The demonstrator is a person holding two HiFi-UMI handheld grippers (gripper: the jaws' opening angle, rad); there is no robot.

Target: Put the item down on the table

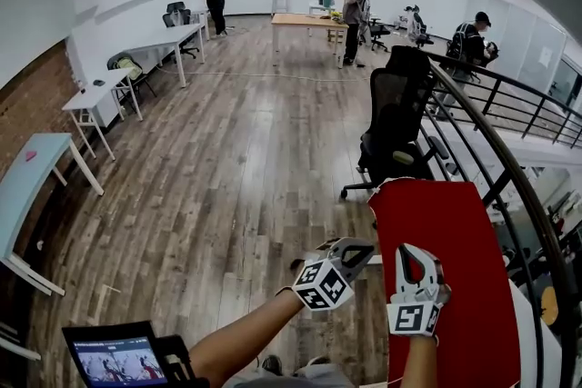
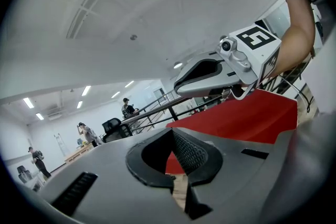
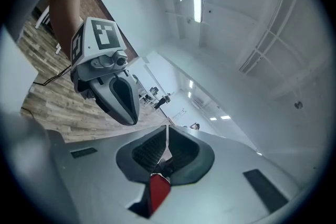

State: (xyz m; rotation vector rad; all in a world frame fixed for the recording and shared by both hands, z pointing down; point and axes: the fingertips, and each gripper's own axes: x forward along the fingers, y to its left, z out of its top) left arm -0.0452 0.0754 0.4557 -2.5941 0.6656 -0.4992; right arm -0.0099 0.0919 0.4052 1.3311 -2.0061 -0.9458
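Presently closed on nothing: left gripper [image 1: 356, 252], right gripper [image 1: 411, 263], by the red table [image 1: 446, 223]; find item first, lower gently.

The red table [image 1: 455, 223] runs off the head view's bottom edge, partly covered by the right gripper [image 1: 409, 250]. A screen [image 1: 114, 359] at lower left and a blue table [image 1: 27, 173] are cut off too. 4 distant people [image 1: 350, 4] are too small to make out.
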